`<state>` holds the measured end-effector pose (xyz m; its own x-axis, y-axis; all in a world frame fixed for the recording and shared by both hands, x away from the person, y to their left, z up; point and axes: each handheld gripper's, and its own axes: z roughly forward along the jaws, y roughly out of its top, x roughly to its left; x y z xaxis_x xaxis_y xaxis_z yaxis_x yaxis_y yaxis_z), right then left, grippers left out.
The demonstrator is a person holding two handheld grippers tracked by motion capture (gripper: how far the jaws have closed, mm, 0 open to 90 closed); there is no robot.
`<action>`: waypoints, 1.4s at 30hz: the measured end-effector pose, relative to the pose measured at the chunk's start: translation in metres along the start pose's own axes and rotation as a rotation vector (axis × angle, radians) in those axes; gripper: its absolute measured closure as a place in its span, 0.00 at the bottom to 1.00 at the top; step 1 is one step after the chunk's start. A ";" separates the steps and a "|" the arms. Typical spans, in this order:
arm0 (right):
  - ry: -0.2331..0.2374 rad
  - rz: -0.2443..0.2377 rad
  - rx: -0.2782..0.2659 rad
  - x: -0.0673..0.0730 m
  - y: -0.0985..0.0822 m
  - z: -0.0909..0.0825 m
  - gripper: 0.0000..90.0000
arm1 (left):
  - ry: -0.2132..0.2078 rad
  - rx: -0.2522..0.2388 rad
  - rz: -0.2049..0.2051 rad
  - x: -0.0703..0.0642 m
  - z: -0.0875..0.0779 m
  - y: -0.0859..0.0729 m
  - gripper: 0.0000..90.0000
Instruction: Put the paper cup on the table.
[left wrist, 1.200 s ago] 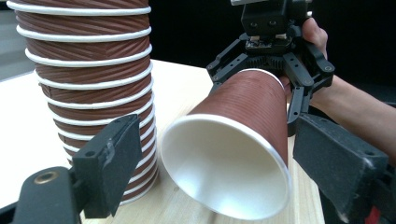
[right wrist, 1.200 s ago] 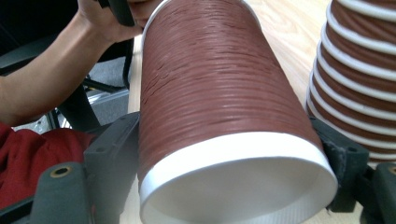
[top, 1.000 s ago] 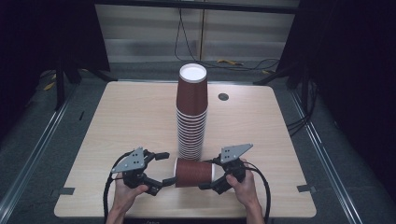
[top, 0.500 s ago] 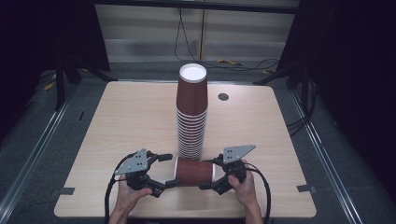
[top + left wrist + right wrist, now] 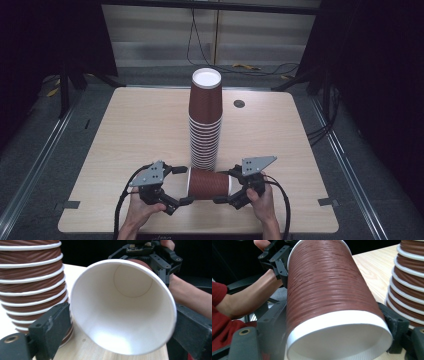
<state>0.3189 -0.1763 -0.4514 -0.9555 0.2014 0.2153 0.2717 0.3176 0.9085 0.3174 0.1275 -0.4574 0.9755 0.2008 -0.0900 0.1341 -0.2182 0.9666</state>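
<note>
Near the front edge of the table [image 5: 125, 130], about midway along it, a brown paper cup [image 5: 209, 183] lies on its side between the two grippers, its white rim turned toward the left gripper [image 5: 180, 186] and its closed base toward the right gripper [image 5: 226, 194].

The right gripper's jaws pinch the cup's base end from both sides; in the right gripper view the ribbed wall and white base ring sit tight between them. The person's right hand [image 5: 262, 196] wraps that gripper's body.

The left gripper's jaws have just been opening. They now stand spread on either side of the cup's open mouth: in the left gripper view the rim sits between them, with a gap showing at the left jaw, while at the right jaw I cannot tell whether rim and pad touch. The left hand [image 5: 142, 209] holds that gripper close to the front edge.

Just behind the cup, toward the middle of the table, stands a tall stack [image 5: 205, 122] of matching cups, upside down, white base on top. The lying cup is just beside the stack's foot.

Farther back, near the far edge and right of the stack, a small dark round grommet [image 5: 239, 103] is set in the table.
</note>
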 end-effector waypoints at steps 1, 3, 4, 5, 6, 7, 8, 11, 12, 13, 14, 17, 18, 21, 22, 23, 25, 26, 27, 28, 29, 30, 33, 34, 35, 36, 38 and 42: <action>0.004 -0.002 0.000 0.000 0.000 0.000 0.23 | 0.003 0.000 0.001 0.000 0.001 0.000 0.06; 0.001 -0.003 0.000 0.001 0.001 0.000 0.23 | 0.018 0.009 0.004 0.001 0.002 0.001 0.02; 0.000 -0.005 0.003 0.001 0.001 0.000 0.23 | 0.008 0.004 -0.001 0.001 0.003 0.001 0.00; 0.002 -0.007 0.002 0.001 0.001 0.000 0.23 | 0.009 0.004 -0.006 0.001 0.005 0.002 0.00; 0.002 -0.007 0.002 0.001 0.001 0.000 0.23 | 0.009 0.004 -0.006 0.001 0.005 0.002 0.00; -0.002 -0.008 0.005 0.002 0.001 0.000 0.23 | 0.006 0.011 -0.002 0.000 0.007 0.002 0.00; -0.002 -0.008 0.005 0.002 0.001 0.000 0.23 | 0.005 0.020 0.004 0.000 0.009 0.002 0.00; 0.007 -0.011 0.006 0.002 0.001 0.000 0.23 | -0.008 0.024 0.012 -0.002 0.012 0.002 0.01; 0.003 -0.012 0.006 0.003 0.001 0.001 0.23 | -0.010 0.023 0.009 -0.002 0.013 0.001 0.02; 0.003 -0.011 0.002 0.003 0.001 0.000 0.23 | -0.014 0.021 0.008 -0.002 0.013 0.001 0.02; 0.003 -0.011 0.002 0.003 0.001 0.000 0.23 | -0.017 0.014 0.008 -0.001 0.013 0.001 0.02; 0.003 -0.012 -0.004 0.003 0.000 0.000 0.23 | -0.004 0.021 0.009 -0.002 0.016 0.001 0.03; 0.005 -0.012 -0.007 0.003 0.000 0.001 0.23 | -0.023 0.017 0.007 -0.001 0.017 0.001 0.02; 0.007 -0.011 -0.008 0.002 0.000 0.002 0.23 | -0.018 0.020 0.006 -0.002 0.018 0.000 0.02; 0.007 -0.011 -0.008 0.002 0.000 0.002 0.23 | -0.022 0.014 0.006 -0.002 0.018 0.000 0.02; 0.013 -0.013 -0.002 0.002 0.000 0.004 0.23 | -0.024 0.012 0.006 -0.001 0.018 0.000 0.02; 0.014 -0.012 -0.001 0.002 -0.001 0.005 0.23 | -0.027 0.011 0.001 -0.001 0.018 0.000 0.02; 0.013 -0.014 0.000 0.002 -0.001 0.005 0.23 | -0.032 0.010 -0.003 0.000 0.018 0.000 0.03; 0.013 -0.014 0.000 0.002 -0.001 0.005 0.23 | -0.036 0.010 -0.008 0.001 0.018 0.000 0.03; 0.013 -0.013 0.000 0.002 -0.001 0.005 0.23 | -0.020 0.016 -0.010 0.000 0.018 0.001 0.03; 0.013 -0.012 0.000 0.002 -0.002 0.005 0.23 | -0.034 0.005 -0.016 0.001 0.018 0.001 0.03; 0.013 -0.012 0.000 0.002 -0.002 0.005 0.23 | -0.038 -0.001 -0.018 0.001 0.018 0.001 0.03; 0.015 -0.009 0.002 0.001 -0.003 0.005 0.23 | -0.040 0.008 -0.021 0.001 0.019 0.001 0.03; 0.015 -0.006 0.005 0.001 -0.003 0.005 0.23 | -0.043 0.011 -0.018 0.001 0.019 0.001 0.04; 0.016 -0.007 0.007 0.001 -0.003 0.005 0.23 | -0.043 0.019 -0.017 0.001 0.019 0.001 0.04; 0.015 -0.009 0.012 0.001 -0.004 0.005 0.23 | -0.042 0.023 -0.013 0.001 0.019 0.001 0.04; 0.017 -0.011 0.013 0.001 -0.004 0.006 0.23 | -0.052 0.024 -0.027 0.002 0.018 0.001 0.05; 0.034 -0.014 0.022 0.000 -0.005 0.009 0.23 | -0.053 0.042 -0.035 0.004 0.017 0.001 0.06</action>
<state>0.3182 -0.1697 -0.4590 -0.9625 0.1655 0.2150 0.2604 0.3405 0.9035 0.3242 0.1122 -0.4609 0.9779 0.1584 -0.1367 0.1739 -0.2520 0.9520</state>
